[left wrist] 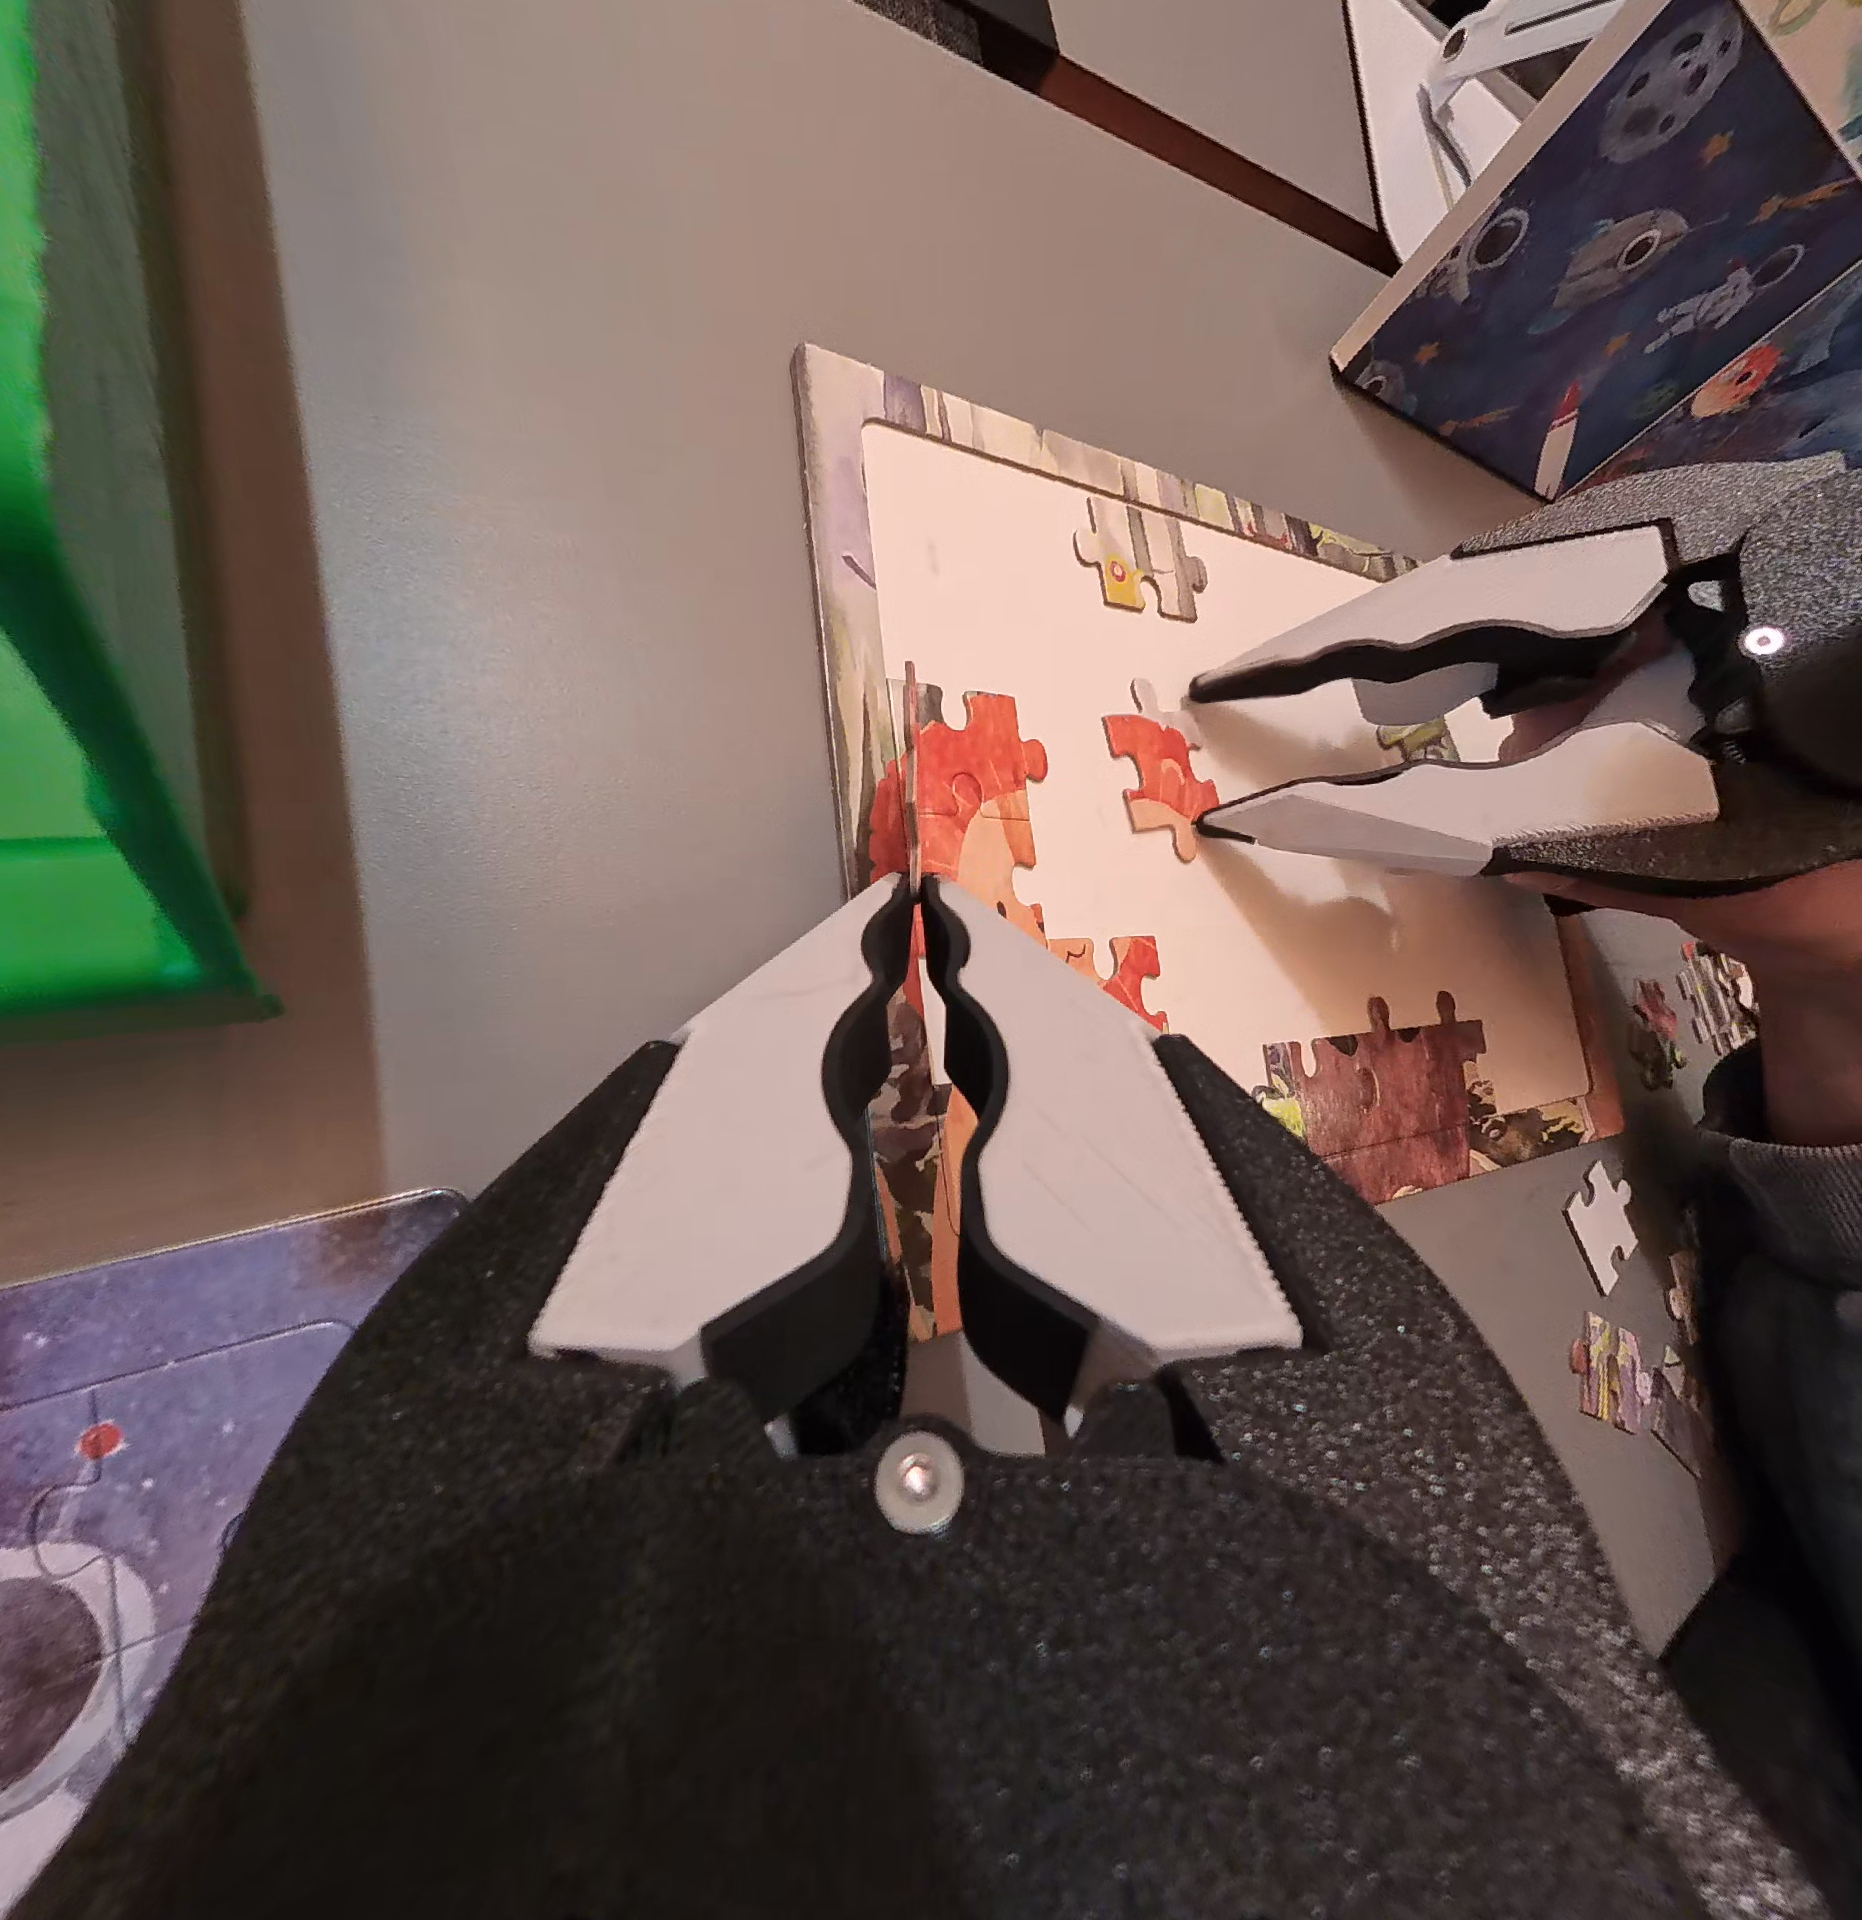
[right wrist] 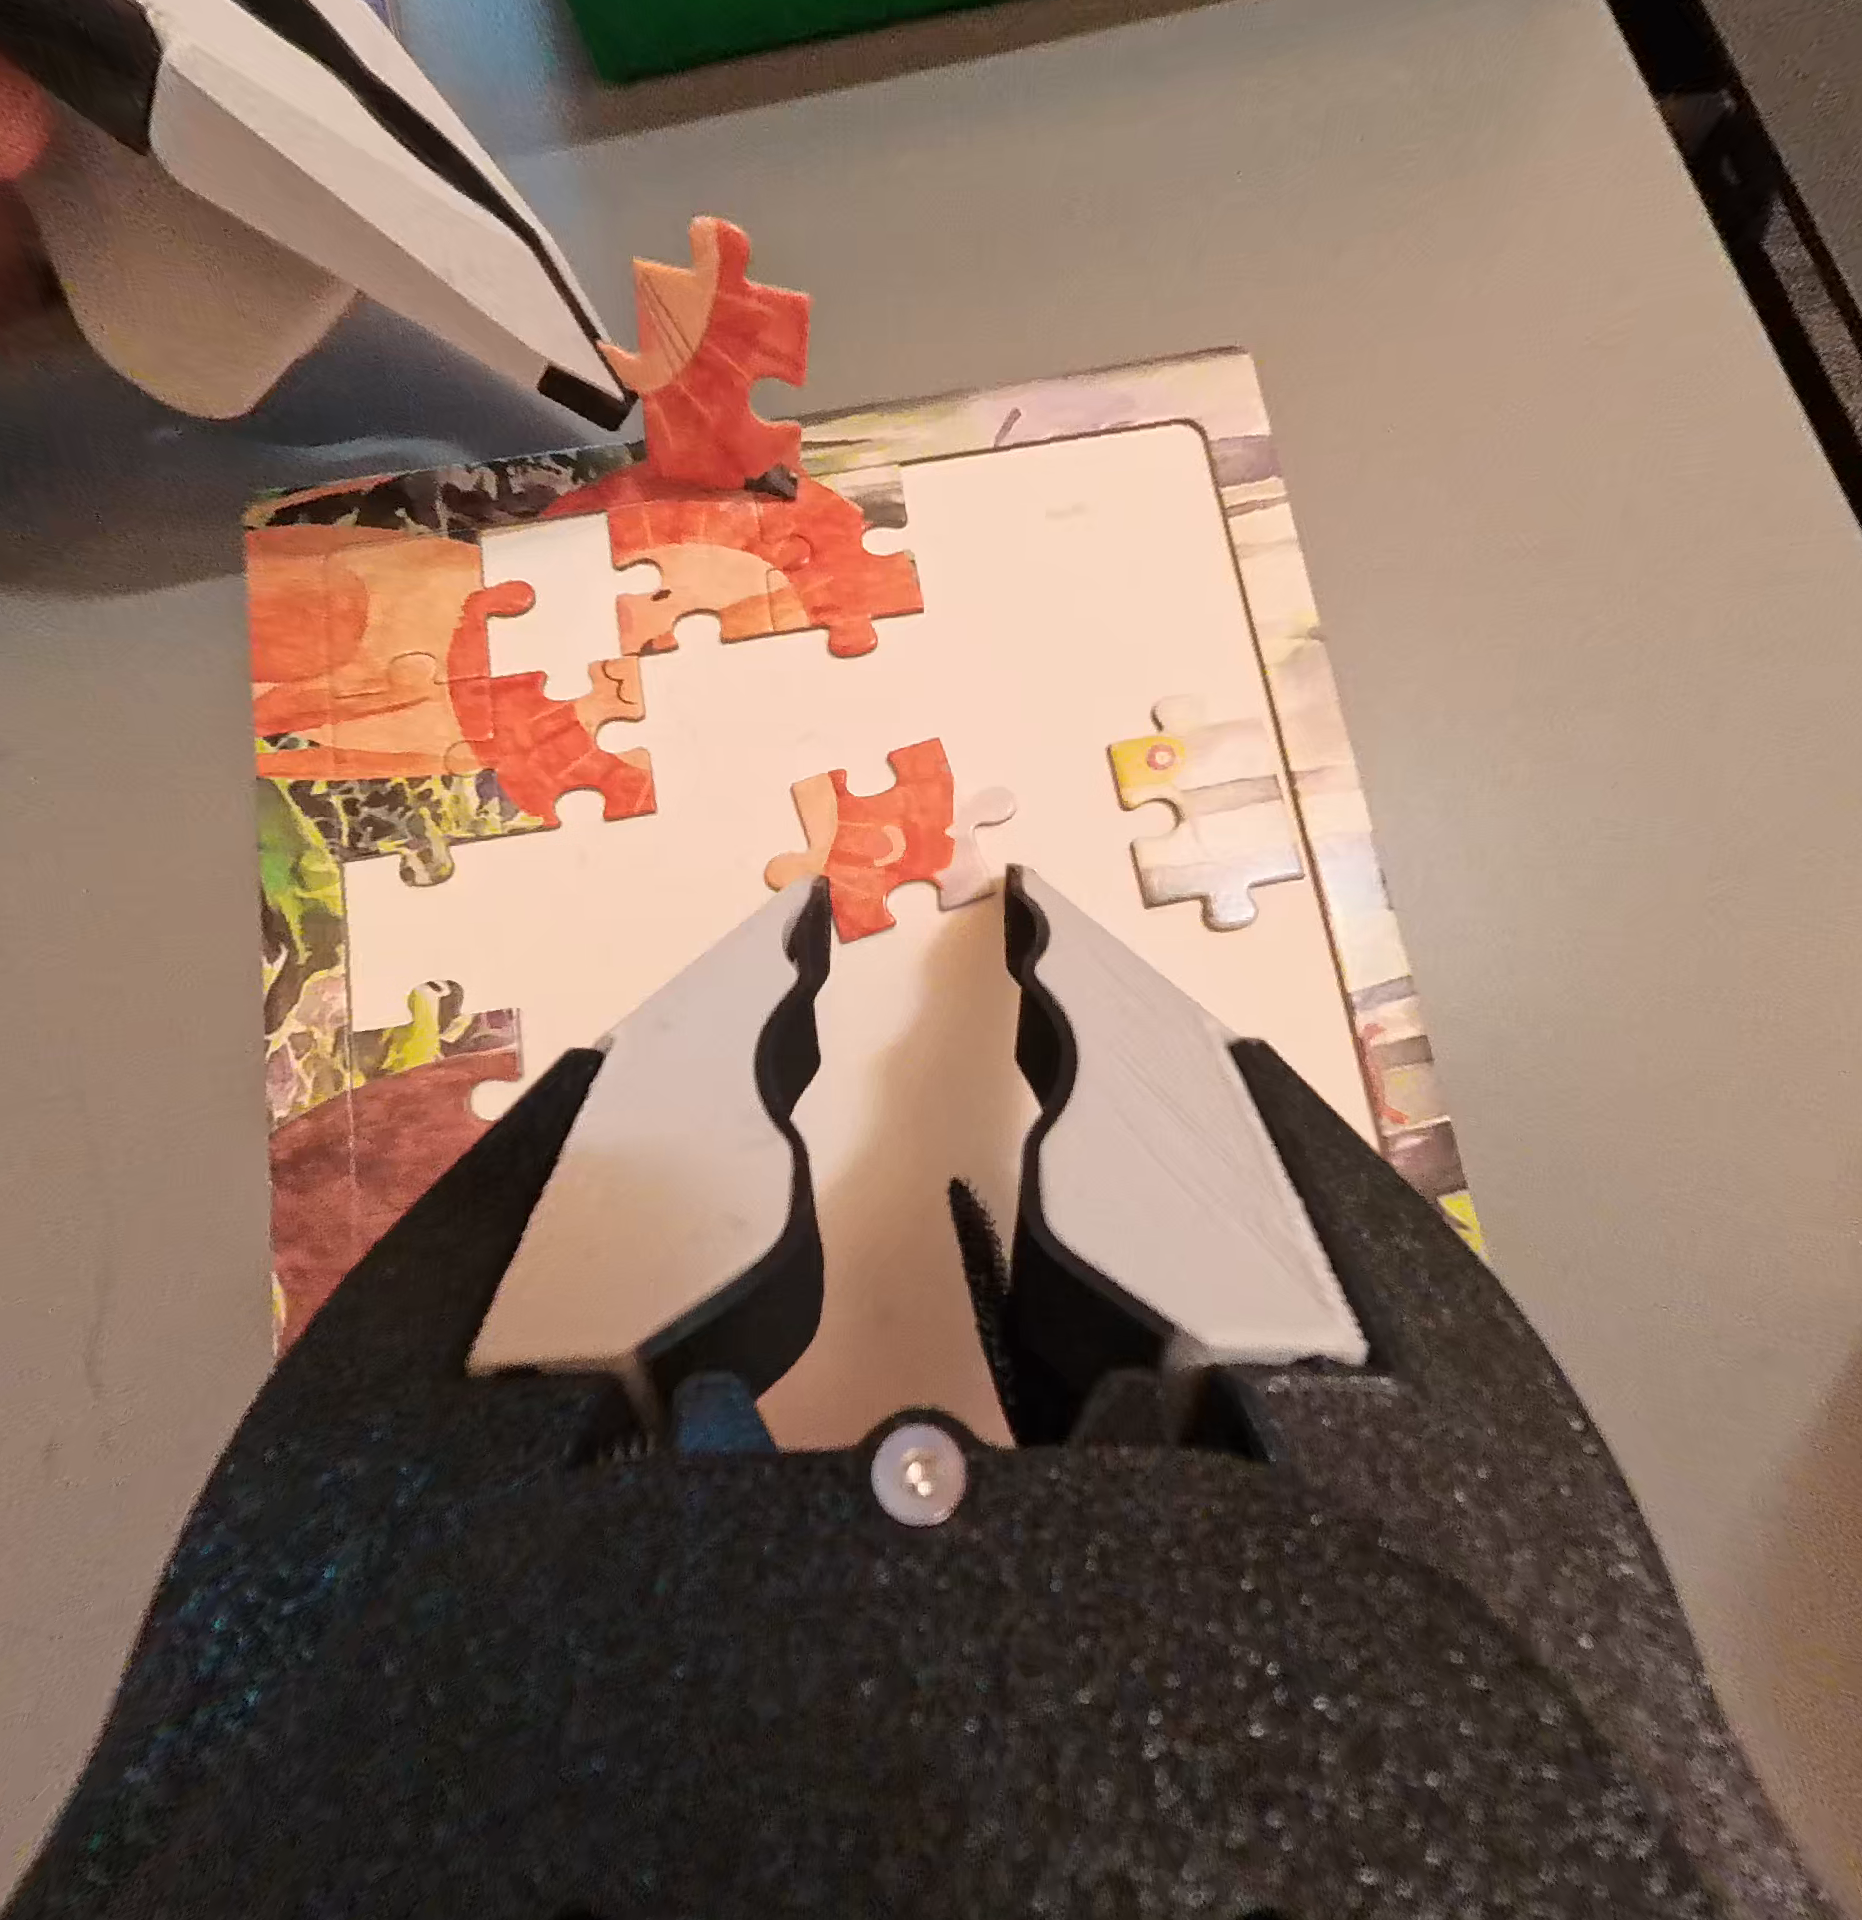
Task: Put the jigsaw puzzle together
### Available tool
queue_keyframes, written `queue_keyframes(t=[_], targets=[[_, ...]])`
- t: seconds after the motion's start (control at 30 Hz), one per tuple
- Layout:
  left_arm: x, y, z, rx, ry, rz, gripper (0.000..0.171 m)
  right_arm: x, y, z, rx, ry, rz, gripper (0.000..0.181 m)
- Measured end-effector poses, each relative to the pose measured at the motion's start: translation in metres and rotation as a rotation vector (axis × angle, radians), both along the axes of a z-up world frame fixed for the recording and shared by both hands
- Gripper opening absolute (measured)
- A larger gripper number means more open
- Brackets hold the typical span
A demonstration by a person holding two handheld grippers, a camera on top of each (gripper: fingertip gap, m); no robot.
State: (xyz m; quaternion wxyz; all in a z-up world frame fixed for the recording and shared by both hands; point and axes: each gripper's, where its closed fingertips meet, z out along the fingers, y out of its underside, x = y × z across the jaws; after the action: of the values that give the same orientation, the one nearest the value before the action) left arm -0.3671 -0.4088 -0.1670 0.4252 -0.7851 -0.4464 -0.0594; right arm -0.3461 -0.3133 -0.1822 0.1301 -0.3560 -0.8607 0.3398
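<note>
On my left, my left gripper has its fingers pressed together on an orange puzzle piece, pinching it by one corner so it stands on edge, its face upright rather than flat. It hangs over the far left part of the puzzle tray, just above the cluster of orange pieces already joined there. Its lower edge looks close to that cluster; I cannot tell if it touches.

Moving right across the white tray floor, a loose orange-and-grey piece lies flat near the middle, apart from the cluster. My right gripper sits right at it, fingers spread apart and holding nothing. The left fingertip is at the piece's orange near-left edge, the right fingertip just beside its grey tab. The piece lies ahead of the tips, only its near edge between them. Its long axis runs crosswise to my fingers, so closing would catch it across its length.

Further right, a pale grey-and-yellow piece rests against the tray's right border, untouched.

I judge the next move turns on the held piece: it must tip from upright to flat and drop onto the cluster below it. My left hand is the nearer one for that; my right is nearer the loose middle piece and could slide it left towards the cluster. The tray rests on the grey desk.
</note>
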Motion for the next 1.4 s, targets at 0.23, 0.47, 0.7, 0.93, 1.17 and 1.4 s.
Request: queue_keyframes(t=[0.23, 0.47, 0.7, 0.93, 1.17, 1.4], targets=[[0.000, 0.001, 0.004, 0.011, 0.012, 0.000, 0.001, 0.000, -0.019, 0.004, -0.061, 0.004, 0.035, 0.033], [0.000, 0.000, 0.000, 0.002, -0.004, 0.005, 0.001, -0.009, -0.019, 0.002, -0.079, 0.003, -0.012, 0.030], [0.001, 0.000, -0.001, -0.005, -0.005, -0.002, 0.001, -0.010, 0.005, 0.006, -0.046, 0.008, -0.053, 0.019], [0.001, 0.000, -0.001, -0.011, 0.000, -0.004, 0.001, -0.002, 0.001, 0.001, -0.071, -0.040, -0.020, 0.012], [0.000, -0.001, -0.001, -0.011, 0.000, 0.000, 0.000, 0.009, -0.004, 0.003, -0.061, -0.087, 0.012, 0.012], [0.000, 0.000, 0.000, 0.000, -0.003, -0.002, 0.001, 0.021, -0.017, 0.000, -0.072, -0.117, 0.084, 0.005]])
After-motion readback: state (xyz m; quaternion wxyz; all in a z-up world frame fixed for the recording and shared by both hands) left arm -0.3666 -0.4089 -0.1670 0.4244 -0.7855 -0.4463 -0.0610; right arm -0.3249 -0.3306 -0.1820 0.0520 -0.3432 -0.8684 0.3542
